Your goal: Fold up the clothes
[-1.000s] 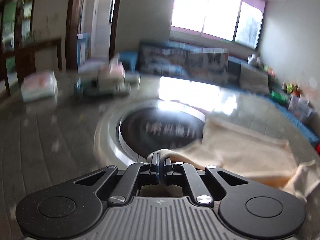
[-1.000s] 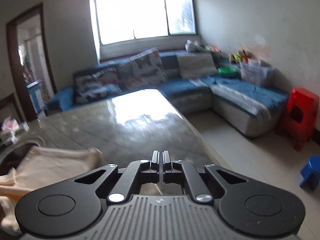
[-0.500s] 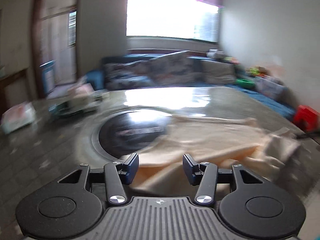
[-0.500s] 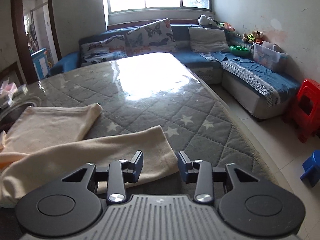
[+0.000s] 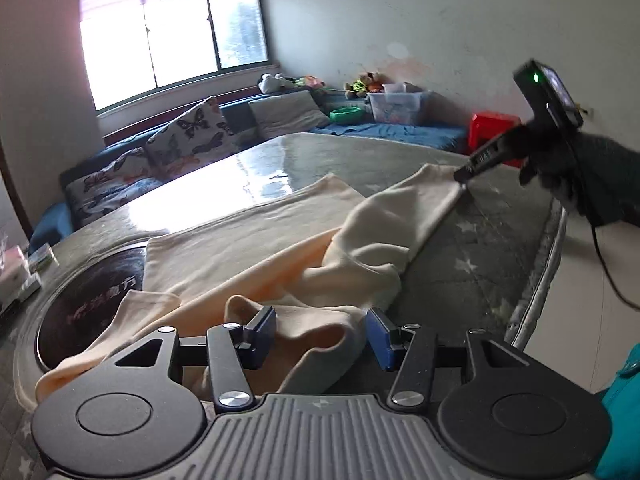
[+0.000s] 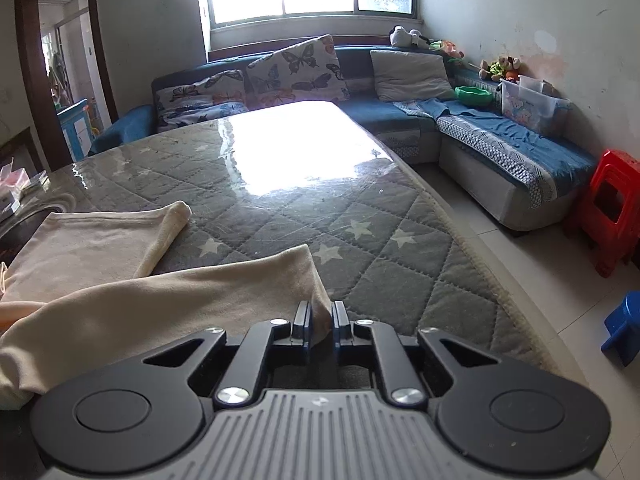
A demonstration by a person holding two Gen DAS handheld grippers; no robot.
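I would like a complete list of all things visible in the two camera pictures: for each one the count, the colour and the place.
cream garment: one, cream, partly spread on the table
table cover: one, grey quilted with white stars, over the table
round black inset: one, black, table's left side
sofa: one, blue, corner under the window
butterfly cushions: at least two, pale patterned, on the sofa
green bowl: one, on the sofa
clear box: one, by the wall
red stool: one, floor at right
blue stool: one, floor at right
left gripper: black, open above the garment's crumpled end
right gripper: black, closing on the garment's corner
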